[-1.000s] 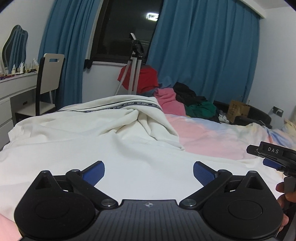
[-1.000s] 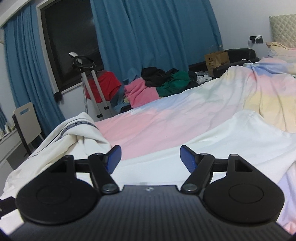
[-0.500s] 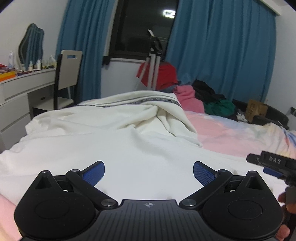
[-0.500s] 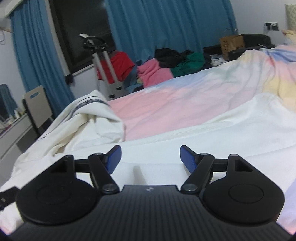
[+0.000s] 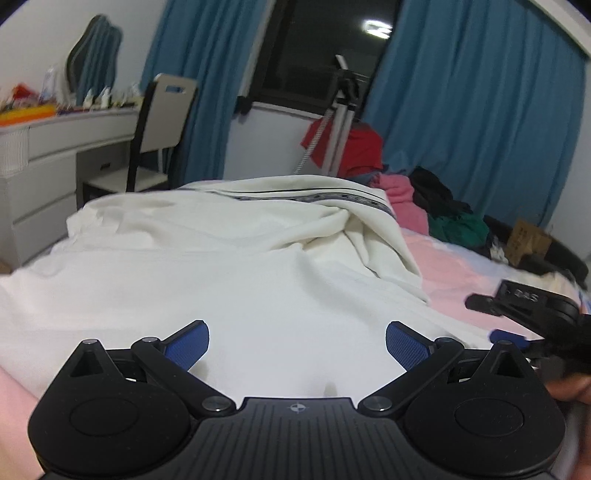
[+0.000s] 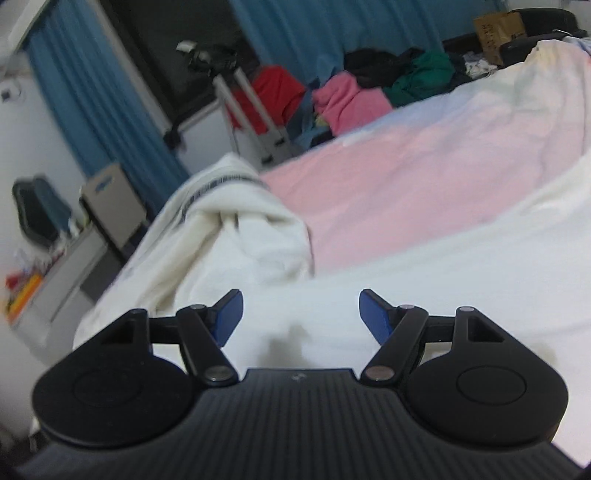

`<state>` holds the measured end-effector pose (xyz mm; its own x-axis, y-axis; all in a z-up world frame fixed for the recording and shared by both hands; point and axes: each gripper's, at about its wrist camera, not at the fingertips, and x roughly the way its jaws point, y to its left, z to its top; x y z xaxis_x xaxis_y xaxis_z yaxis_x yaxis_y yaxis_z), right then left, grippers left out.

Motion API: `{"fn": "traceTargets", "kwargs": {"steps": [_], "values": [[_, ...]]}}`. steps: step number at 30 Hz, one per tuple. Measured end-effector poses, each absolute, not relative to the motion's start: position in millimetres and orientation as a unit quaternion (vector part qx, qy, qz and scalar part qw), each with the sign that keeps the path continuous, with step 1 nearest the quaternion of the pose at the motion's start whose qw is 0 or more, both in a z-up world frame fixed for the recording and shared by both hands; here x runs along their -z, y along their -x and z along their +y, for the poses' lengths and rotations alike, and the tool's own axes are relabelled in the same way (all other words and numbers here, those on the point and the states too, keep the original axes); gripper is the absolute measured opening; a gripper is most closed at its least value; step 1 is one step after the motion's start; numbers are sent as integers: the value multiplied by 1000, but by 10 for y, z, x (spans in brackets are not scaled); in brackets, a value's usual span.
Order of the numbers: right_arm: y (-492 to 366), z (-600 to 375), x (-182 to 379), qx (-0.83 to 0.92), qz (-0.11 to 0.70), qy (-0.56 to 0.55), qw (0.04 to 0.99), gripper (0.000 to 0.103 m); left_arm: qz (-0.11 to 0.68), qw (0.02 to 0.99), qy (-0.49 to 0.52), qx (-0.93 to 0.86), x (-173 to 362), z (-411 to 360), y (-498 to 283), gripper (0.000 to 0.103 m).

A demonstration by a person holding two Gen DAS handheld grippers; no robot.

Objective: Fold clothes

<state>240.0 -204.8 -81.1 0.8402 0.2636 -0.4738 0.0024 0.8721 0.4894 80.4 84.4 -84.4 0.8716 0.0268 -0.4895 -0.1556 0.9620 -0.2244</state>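
A cream garment (image 5: 229, 266) with a dark patterned band lies spread and rumpled on the bed; in the right wrist view the same cream garment (image 6: 240, 240) bunches up at left. My left gripper (image 5: 297, 341) hovers open just above its near flat part, nothing between the blue pads. My right gripper (image 6: 301, 314) is also open over the garment's near edge, empty. In the left wrist view the right gripper's body (image 5: 532, 306) shows at the far right, held by a hand.
A pink and pastel bedsheet (image 6: 406, 184) stretches to the right. Piled clothes (image 5: 436, 210) and a tripod (image 5: 340, 122) stand beyond the bed before blue curtains. A chair (image 5: 159, 125) and white dresser (image 5: 44, 166) are at left. A cardboard box (image 6: 498, 26) sits far right.
Both views have swung left and lower, closer to the cream garment. The right gripper moved most and tilted; its picture is blurred. Both grippers' jaws kept the same wide gap.
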Motion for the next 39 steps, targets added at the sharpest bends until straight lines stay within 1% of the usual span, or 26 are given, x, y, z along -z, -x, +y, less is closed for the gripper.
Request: {"fn": "traceTargets", "kwargs": {"steps": [10, 11, 12, 13, 14, 15, 17, 21, 25, 29, 33, 36, 37, 39], "values": [[-3675, -1448, 1207, -44, 337, -203, 918, 72, 277, 941, 182, -70, 1193, 1141, -1085, 103], [-3743, -1378, 1193, -45, 336, -194, 921, 70, 276, 940, 186, -72, 1213, 1162, -1106, 103], [-3800, -1305, 1181, -41, 340, -180, 922, 59, 276, 939, 189, -75, 1230, 1179, -1128, 103], [-3837, -1238, 1172, -30, 345, -158, 925, 51, 277, 938, 191, -77, 1248, 1189, -1152, 103], [-3865, -1184, 1161, -19, 349, -137, 927, 32, 279, 937, 193, -78, 1267, 1196, -1173, 103], [-3863, -1183, 1138, -7, 350, -123, 929, 19, 281, 937, 193, -79, 1283, 1198, -1184, 103], [-3819, -1257, 1054, 6, 340, -126, 932, 15, 282, 937, 190, -80, 1300, 1194, -1186, 103], [-3560, -1510, 647, 16, 279, -125, 952, 14, 275, 939, 191, -78, 1251, 1194, -1146, 103], [-3240, -1573, 116, 15, 212, -62, 975, 14, 270, 941, 188, -81, 1224, 1192, -1115, 103], [-3156, -1729, -338, 39, 168, -7, 985, 14, 272, 941, 184, -86, 1213, 1181, -1116, 103], [-3372, -1949, -608, 66, 167, 54, 982, 14, 272, 942, 174, -88, 1217, 1163, -1122, 103], [-3604, -2069, -637, 93, 176, 96, 975, 15, 273, 944, 165, -86, 1240, 1130, -1148, 103], [-3682, -2108, -613, 97, 188, 95, 973, 16, 274, 944, 160, -85, 1251, 1115, -1162, 103], [-3798, -2238, -499, 90, 221, 60, 969, 22, 276, 946, 151, -83, 1268, 1093, -1194, 103]]}}
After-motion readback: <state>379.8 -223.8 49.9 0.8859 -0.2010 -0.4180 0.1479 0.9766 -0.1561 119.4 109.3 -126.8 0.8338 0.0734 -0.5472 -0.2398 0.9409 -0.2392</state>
